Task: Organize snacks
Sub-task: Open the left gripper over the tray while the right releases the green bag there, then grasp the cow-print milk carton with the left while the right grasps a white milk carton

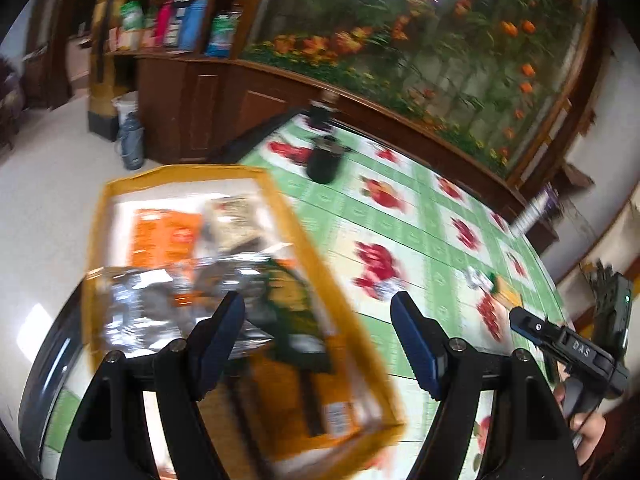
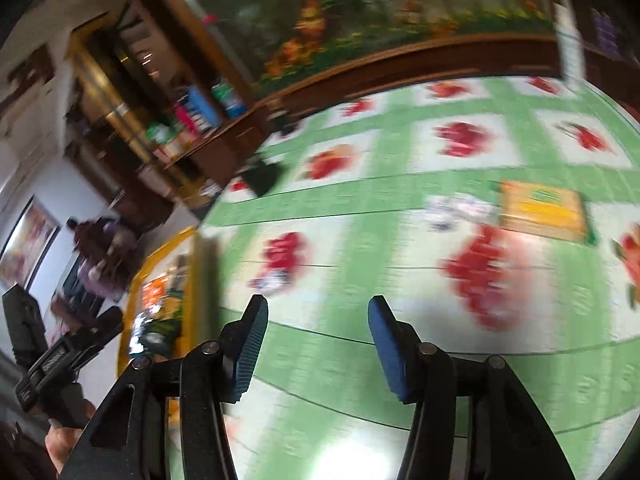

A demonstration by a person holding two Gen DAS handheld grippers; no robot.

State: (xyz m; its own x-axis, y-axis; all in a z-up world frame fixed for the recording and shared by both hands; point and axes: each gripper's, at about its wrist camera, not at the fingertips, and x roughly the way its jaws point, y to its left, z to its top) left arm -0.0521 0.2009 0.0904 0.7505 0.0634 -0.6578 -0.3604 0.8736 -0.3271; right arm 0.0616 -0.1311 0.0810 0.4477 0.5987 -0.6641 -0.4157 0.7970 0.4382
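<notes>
A yellow-rimmed tray [image 1: 320, 264] sits at the table's left edge and holds several snack packets, among them an orange packet [image 1: 164, 236] and a green-and-yellow one [image 1: 288, 304]. My left gripper [image 1: 318, 308] is open and empty, hovering over the tray's near right side. My right gripper [image 2: 318, 312] is open and empty above the green floral tablecloth [image 2: 400, 196]. A yellow-and-green snack packet [image 2: 544, 210] and a white wrapped snack [image 2: 456, 210] lie on the cloth ahead of it to the right. The tray also shows in the right wrist view [image 2: 134, 300] at the left. Both views are motion-blurred.
A dark jar [image 1: 324, 160] and a dark bottle [image 1: 322, 110] stand at the table's far side. A wooden cabinet [image 1: 208, 104] with a flower mural runs behind the table. Shelves [image 1: 180, 24] hold boxes. The right gripper's body [image 1: 572, 348] shows at the right.
</notes>
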